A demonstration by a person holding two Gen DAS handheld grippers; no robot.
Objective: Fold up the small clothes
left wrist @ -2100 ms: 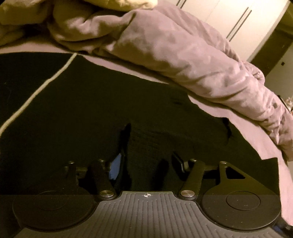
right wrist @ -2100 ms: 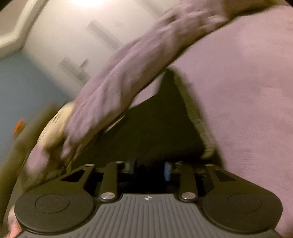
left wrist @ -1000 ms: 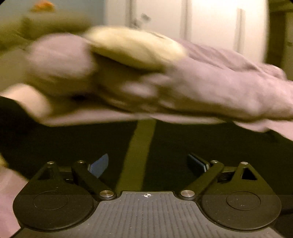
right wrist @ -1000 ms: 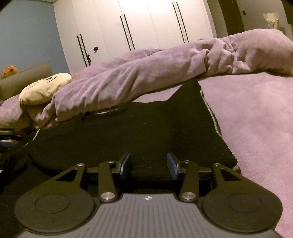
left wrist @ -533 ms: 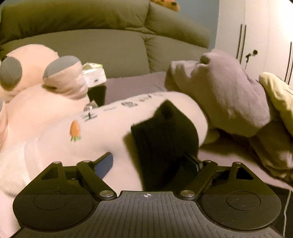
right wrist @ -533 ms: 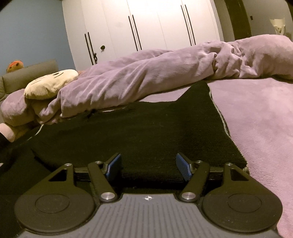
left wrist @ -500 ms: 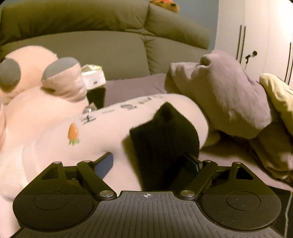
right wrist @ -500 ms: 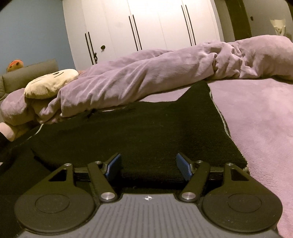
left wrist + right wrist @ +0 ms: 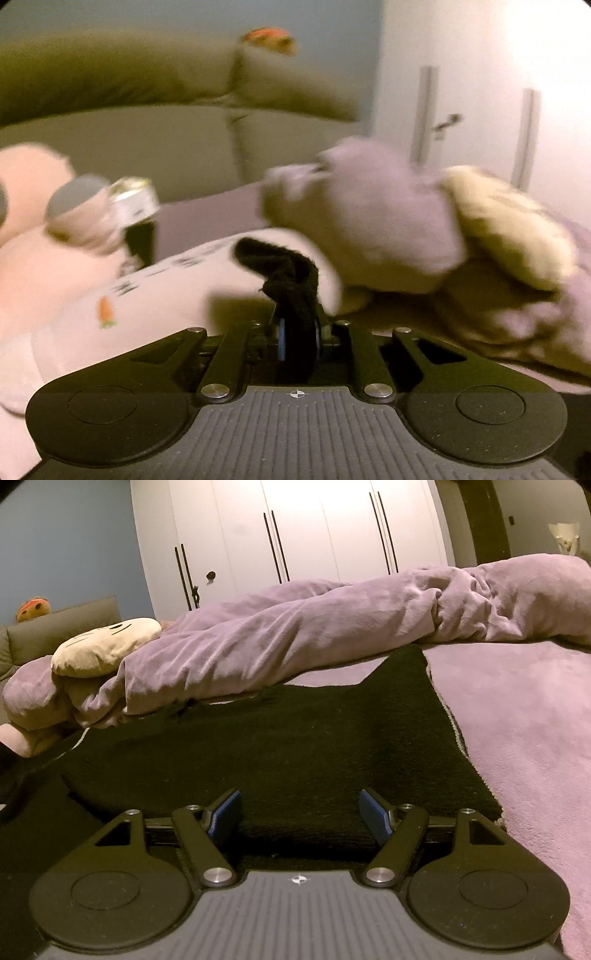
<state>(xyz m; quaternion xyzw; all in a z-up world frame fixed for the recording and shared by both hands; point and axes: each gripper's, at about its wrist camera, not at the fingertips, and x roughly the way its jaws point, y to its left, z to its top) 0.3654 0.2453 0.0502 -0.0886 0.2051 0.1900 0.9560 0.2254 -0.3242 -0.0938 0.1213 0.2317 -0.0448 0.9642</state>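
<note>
left gripper [image 9: 298, 338] clamped on a bunched corner of the black knit garment [image 9: 291, 280], lifted before a pink plush toy [image 9: 110, 295] | right gripper [image 9: 300, 814] jaws spread apart, low over the same black knit garment [image 9: 295, 746] lying flat on the bed [image 9: 524, 716] | purple blanket [image 9: 314, 642] heaped behind

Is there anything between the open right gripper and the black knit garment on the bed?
Nothing visible. The right gripper has its jaws apart directly over the folded edge of the black knit garment. The purple blanket lies bunched behind the garment, not in the path.
</note>
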